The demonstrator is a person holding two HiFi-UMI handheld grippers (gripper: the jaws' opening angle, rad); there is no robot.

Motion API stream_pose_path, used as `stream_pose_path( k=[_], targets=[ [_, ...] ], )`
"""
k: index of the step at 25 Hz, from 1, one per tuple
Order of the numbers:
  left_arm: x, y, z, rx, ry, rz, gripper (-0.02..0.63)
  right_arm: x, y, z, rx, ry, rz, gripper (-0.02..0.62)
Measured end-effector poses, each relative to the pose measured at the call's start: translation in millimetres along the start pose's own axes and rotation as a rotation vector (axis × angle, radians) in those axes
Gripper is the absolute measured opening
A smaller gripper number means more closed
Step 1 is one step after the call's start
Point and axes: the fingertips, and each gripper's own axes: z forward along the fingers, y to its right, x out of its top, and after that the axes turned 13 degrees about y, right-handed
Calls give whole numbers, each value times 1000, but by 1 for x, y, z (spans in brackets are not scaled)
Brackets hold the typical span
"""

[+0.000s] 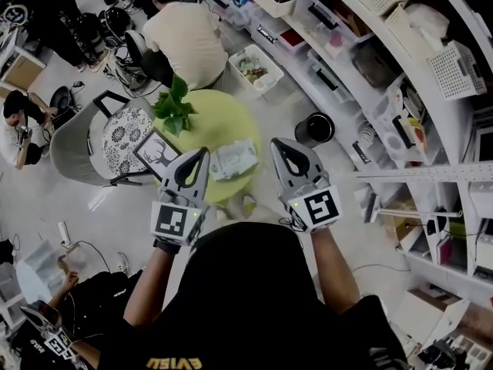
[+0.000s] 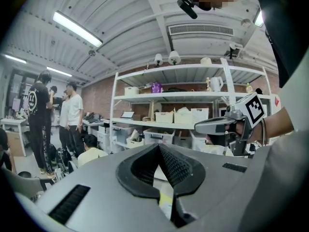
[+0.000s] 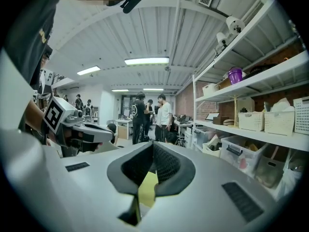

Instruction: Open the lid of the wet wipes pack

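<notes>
Left gripper (image 2: 158,147): jaws pressed together at the tips, nothing between them; held about level in the air over the table's near edge.
Right gripper (image 3: 152,145): jaws pressed together, empty; held level beside the left one, apart from it.
Wipes pack (image 1: 233,160): lies flat on the near half of the table, between the two grippers in the head view; neither touches it. Whether its lid is up cannot be made out.
Table (image 1: 223,122): round, yellow-green.
Plant (image 1: 176,106): leafy, at the table's far left edge.
Picture frame (image 1: 158,154): dark, with a deer drawing, at the table's left edge.
Chair (image 1: 81,141): grey, with a patterned cushion, left of the table.
Bin (image 1: 314,128): black, round, on the floor right of the table.
Shelves (image 1: 400,75): white, along the right, loaded with baskets and boxes.
Person (image 1: 185,41): seated beyond the table in a pale shirt.
</notes>
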Motion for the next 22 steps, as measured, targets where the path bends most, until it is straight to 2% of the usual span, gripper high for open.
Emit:
stream_pose_path(
  k=[13,22],
  targets=[
    [-3,16,18,-108,-9,-10,17,2,15,-22,-109,-9,-18,2],
    [-1,43,36,-210,-4,-21,17,8,25,-49,-193,-12,-35,2]
  ],
)
